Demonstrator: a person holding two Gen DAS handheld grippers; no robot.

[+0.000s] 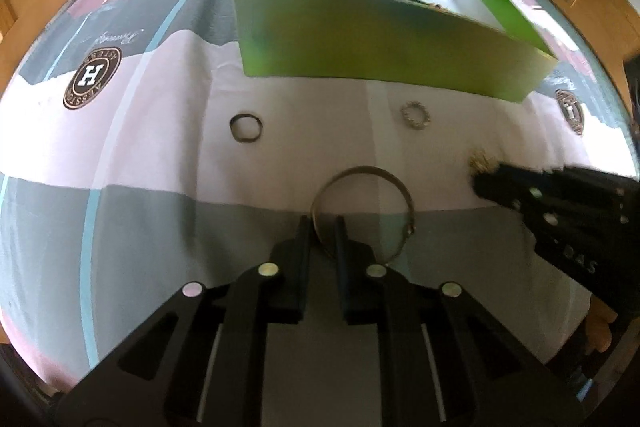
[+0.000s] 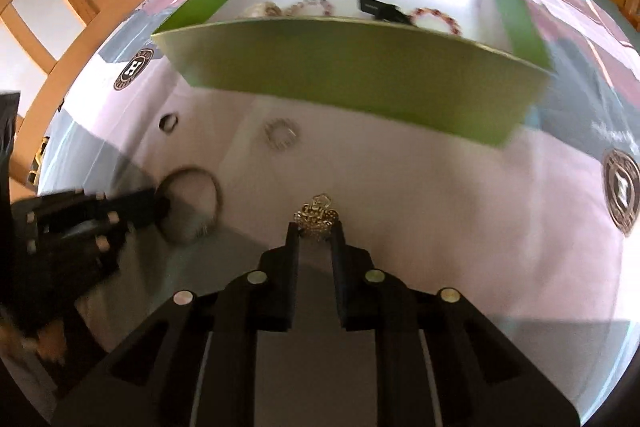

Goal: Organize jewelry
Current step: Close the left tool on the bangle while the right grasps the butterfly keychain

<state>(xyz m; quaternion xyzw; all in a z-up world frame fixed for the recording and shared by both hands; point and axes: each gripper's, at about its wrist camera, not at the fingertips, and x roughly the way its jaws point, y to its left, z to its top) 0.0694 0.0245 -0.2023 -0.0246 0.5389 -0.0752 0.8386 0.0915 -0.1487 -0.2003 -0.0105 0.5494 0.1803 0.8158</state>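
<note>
In the left wrist view, the left gripper (image 1: 323, 227) has its jaws nearly closed on the rim of a thin metal bangle (image 1: 362, 213), which lies on the bedsheet (image 1: 160, 147) on the near side of the green box (image 1: 384, 43), the landmark here; the pads look to be pressing the wire, though I cannot be sure it is off the cloth. Nearer the box's front wall lie a dark ring (image 1: 246, 128), toward its left end, and a beaded ring (image 1: 416, 115), toward its right. To lift well, I judge the pinch should stay square on the thin rim and rise straight before crossing the box wall, as a wire bangle can pivot or slip. A round crest on the sheet, left of the box, shows a large "H" (image 1: 92, 77); its ring lettering and a script line beside it are unreadable, and the right gripper (image 1: 480, 183), entering from the side, bears letters like "DAS". In the right wrist view, the right gripper's jaws are narrow, its tips flanking a small gold ornament (image 2: 316, 217) on the sheet in front of the box; contact looks likely but is not certain. Beaded bracelets (image 2: 436, 19) and a black item already lie inside the box. Here a centred, firm pinch matters, since the piece is small and lumpy.
</note>
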